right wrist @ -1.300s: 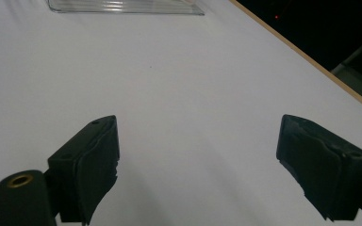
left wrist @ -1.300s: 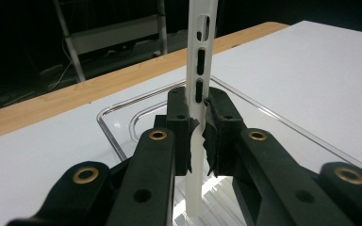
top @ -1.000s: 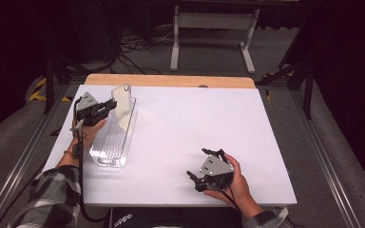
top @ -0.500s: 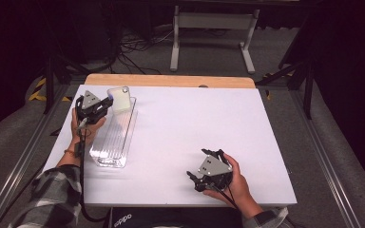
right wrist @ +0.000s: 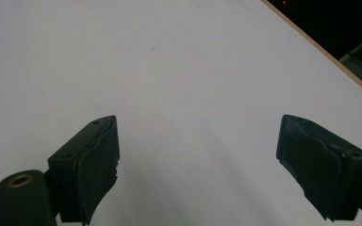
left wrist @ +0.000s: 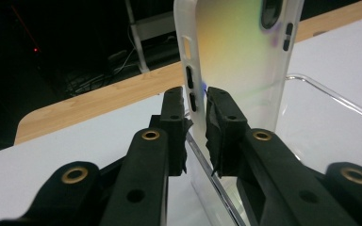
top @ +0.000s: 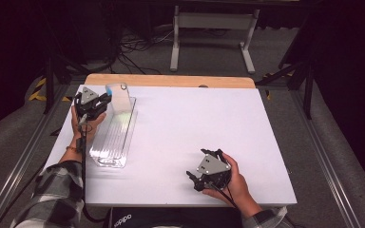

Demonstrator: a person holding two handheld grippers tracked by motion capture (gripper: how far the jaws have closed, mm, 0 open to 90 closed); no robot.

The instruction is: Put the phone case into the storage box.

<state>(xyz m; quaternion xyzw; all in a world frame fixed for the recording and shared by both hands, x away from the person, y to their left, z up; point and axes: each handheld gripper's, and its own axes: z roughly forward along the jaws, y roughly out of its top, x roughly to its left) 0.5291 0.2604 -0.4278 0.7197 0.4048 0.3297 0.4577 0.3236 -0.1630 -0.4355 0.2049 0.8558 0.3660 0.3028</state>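
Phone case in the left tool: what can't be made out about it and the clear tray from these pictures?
- Phone case: its top is cut off by the upper edge of the left gripper view; in the high view it is too small for detail.
- Its lower end is hidden behind the left tool.
- Clear tray: whether the case touches its floor cannot be told; glare and transparency blur it.

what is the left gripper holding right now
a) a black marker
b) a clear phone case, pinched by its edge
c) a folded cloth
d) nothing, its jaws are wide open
b: in the left gripper view the left gripper has its jaws closed on the side edge of the translucent phone case, which stands upright above the clear tray; the high view also shows the case at that gripper.
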